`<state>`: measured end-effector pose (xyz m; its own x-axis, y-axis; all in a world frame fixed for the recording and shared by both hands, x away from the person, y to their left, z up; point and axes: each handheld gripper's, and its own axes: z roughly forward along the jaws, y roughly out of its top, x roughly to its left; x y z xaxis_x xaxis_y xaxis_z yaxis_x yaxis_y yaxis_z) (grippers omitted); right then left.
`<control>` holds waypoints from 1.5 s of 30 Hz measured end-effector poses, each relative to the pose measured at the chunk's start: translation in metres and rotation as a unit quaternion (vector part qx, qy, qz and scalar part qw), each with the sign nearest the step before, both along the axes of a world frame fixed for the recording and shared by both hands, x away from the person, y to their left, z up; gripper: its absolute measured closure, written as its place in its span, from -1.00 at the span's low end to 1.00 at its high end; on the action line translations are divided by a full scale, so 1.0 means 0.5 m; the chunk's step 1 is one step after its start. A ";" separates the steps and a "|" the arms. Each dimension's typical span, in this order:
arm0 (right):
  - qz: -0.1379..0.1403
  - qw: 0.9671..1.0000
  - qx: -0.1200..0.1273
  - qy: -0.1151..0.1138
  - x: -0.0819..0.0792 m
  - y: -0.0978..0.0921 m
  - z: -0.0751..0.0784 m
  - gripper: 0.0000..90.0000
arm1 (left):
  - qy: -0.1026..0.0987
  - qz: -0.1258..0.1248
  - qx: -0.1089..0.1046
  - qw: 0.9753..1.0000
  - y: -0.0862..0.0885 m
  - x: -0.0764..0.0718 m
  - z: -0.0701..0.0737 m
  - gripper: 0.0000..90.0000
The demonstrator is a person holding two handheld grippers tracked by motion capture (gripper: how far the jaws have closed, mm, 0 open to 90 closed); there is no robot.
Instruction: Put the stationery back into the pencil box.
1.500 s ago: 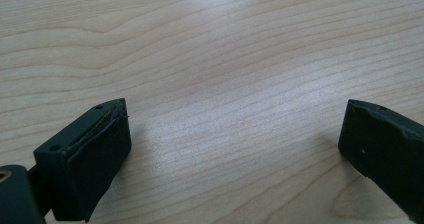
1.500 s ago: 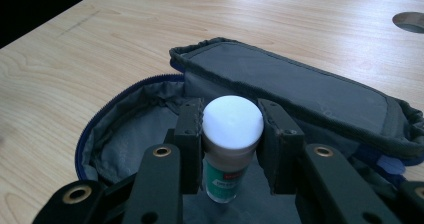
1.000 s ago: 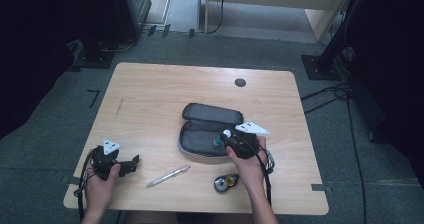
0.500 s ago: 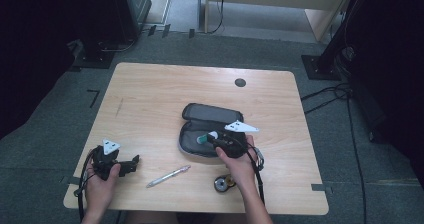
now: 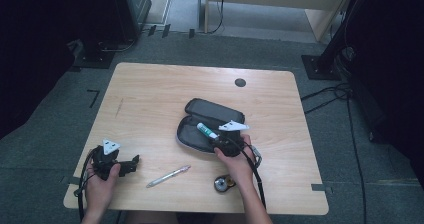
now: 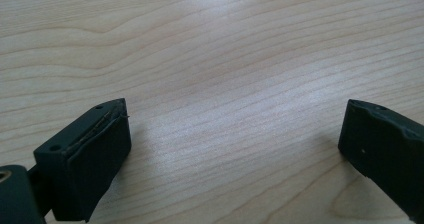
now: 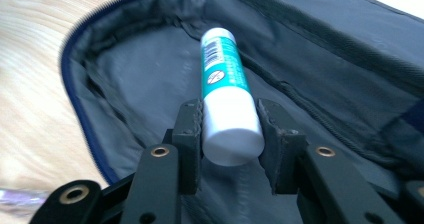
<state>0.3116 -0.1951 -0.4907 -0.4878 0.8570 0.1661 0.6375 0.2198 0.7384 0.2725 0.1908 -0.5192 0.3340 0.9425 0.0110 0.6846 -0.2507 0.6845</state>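
Pen and small round object on table

I'm seeing a barcode and a round crossed-out sign on the teal label of the white cylindrical glue stick; the small print beside them is staying too blurred to read

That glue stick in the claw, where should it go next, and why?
Probably a little lower into the open pencil case, then let go. The right claw is shut on the glue stick, which already hangs over the case's grey lining, so a short drop should lay it inside.
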 end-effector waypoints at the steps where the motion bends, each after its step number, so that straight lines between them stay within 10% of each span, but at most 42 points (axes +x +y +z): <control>1: -0.008 1.000 -0.010 -0.004 0.001 0.000 -0.001 0.39 | 0.000 0.000 0.000 1.000 0.000 0.000 0.000 -0.99; 6: -0.046 0.998 -0.045 -0.020 0.003 -0.012 0.007 0.31 | 0.000 0.000 0.000 1.000 0.000 0.000 0.000 -0.99; 17: -0.014 0.998 -0.058 0.009 0.017 0.009 0.008 0.22 | 0.000 0.000 0.000 1.000 0.000 0.000 0.000 -0.99; 24: -0.049 0.995 -0.085 -0.002 0.021 0.002 0.007 0.39 | 0.000 0.000 0.000 1.000 0.000 0.000 0.000 -0.99; 36: 0.010 0.996 -0.085 0.014 0.029 0.011 0.007 0.43 | 0.000 0.000 0.000 1.000 0.000 0.000 0.000 -0.99; 45: -0.006 0.995 -0.098 0.011 0.022 -0.025 0.014 0.49 | 0.000 0.000 0.000 1.000 0.000 0.000 0.000 -0.99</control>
